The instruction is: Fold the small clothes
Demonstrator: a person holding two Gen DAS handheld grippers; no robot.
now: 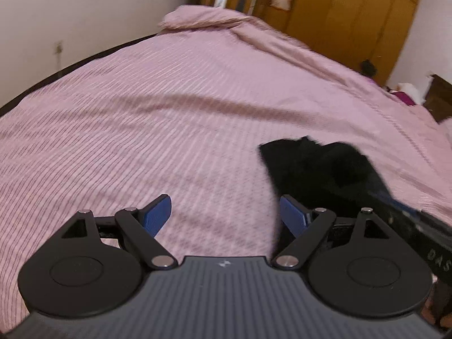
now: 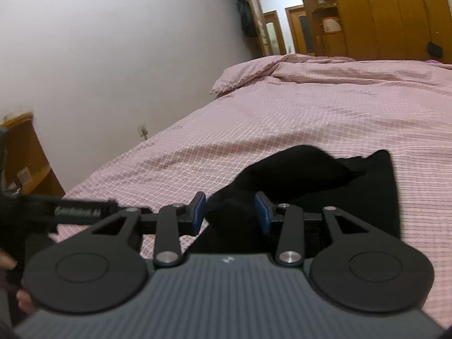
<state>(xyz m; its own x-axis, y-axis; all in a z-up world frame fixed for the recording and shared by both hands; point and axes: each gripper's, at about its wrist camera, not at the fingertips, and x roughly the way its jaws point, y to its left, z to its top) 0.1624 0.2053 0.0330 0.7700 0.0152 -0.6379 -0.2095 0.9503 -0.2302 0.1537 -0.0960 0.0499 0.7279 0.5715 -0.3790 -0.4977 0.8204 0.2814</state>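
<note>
Pink striped bedding covers the bed, with a black garment rumpled near its edge. Both grippers are wide open, empty: left gripper beside the cloth, right gripper over it. Likely next: pinch an edge and spread it flat.

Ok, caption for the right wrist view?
Right gripper, jaws open, over a rumpled black garment on the pink checked bedspread.
</note>
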